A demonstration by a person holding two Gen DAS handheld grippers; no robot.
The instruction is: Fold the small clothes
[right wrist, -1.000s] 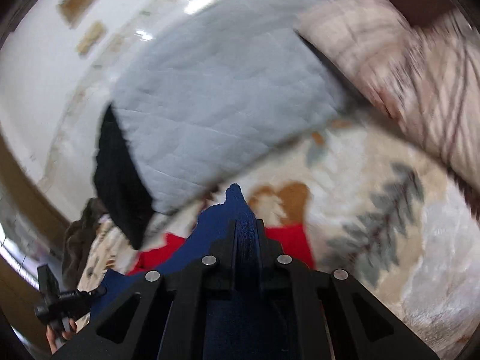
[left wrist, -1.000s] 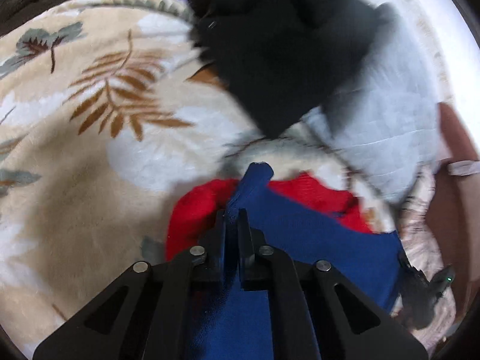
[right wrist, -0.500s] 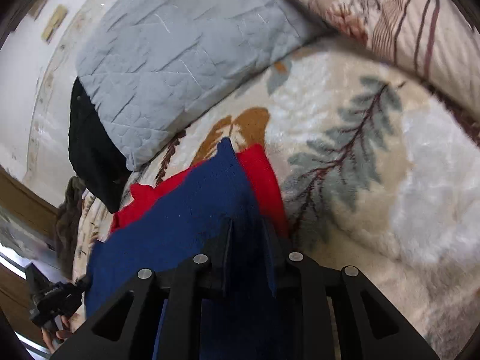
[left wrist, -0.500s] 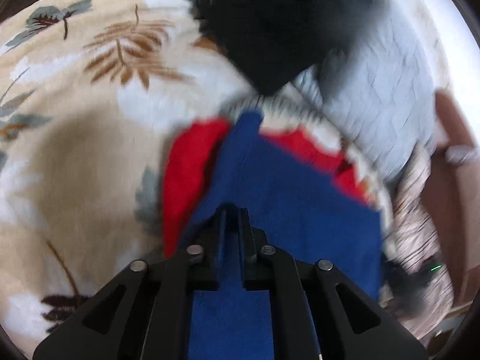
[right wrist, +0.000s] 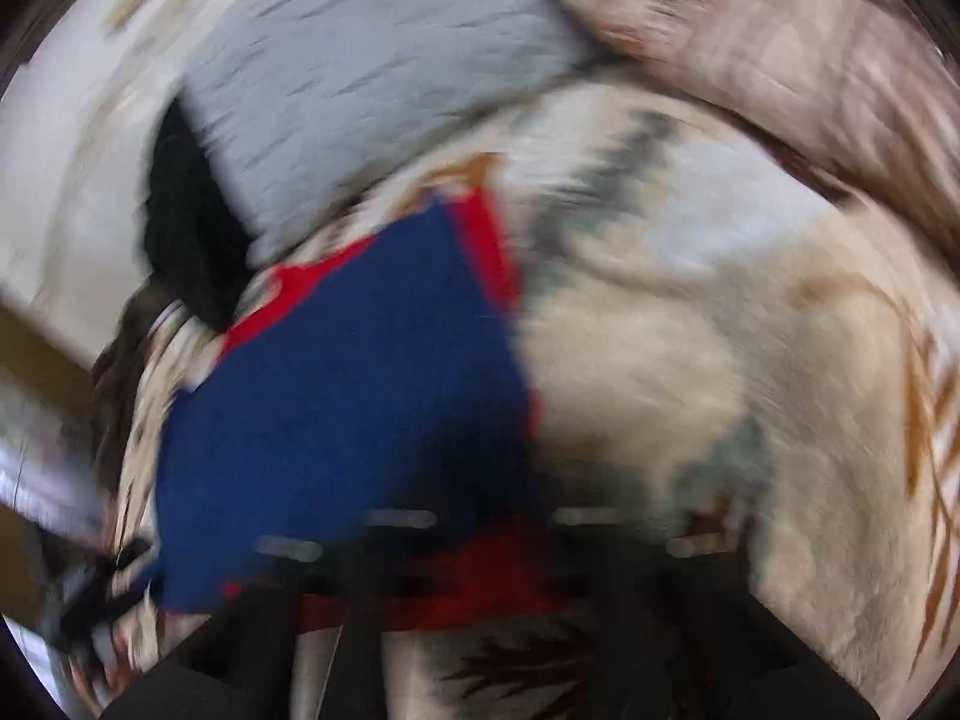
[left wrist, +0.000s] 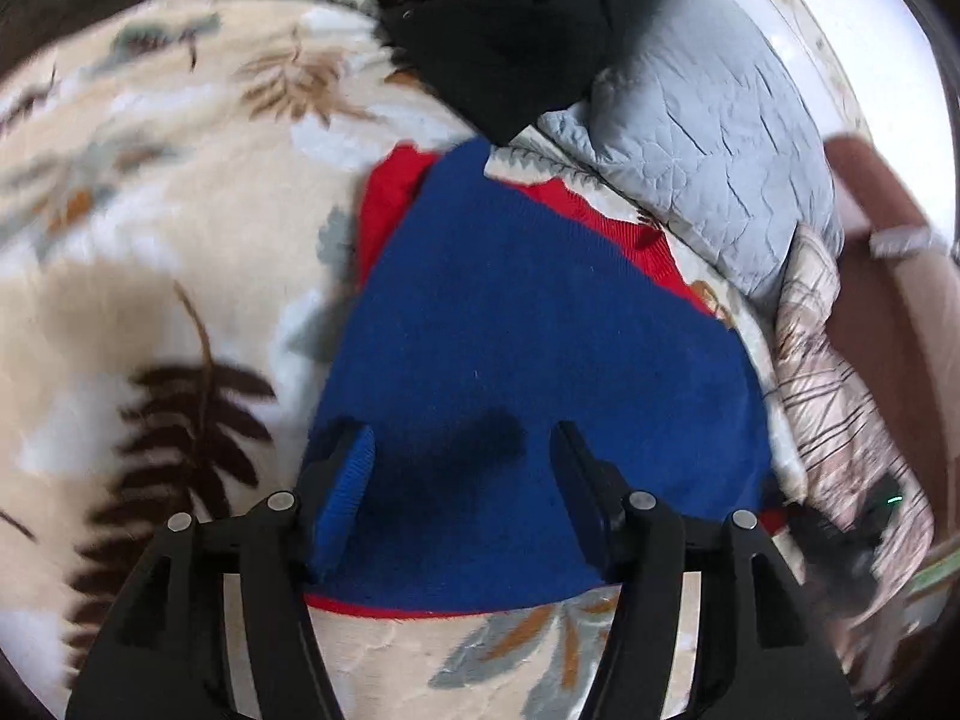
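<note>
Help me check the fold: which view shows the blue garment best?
The left wrist view: the blue garment is sharp, lying flat over the red garment, most of its outline visible. The right wrist view shows it motion-blurred, its near edge hidden by dark blur.

Both wrist cameras are looking steeply down, close over the bed – each showing the blue garment (left wrist: 528, 348) at frame centre and the grey pillow (right wrist: 372, 72) toward the top – the right view blurred

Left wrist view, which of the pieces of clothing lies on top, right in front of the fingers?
The blue cloth. It lies over the red one, which only peeks out at its edges; the black one sits farther off.
</note>
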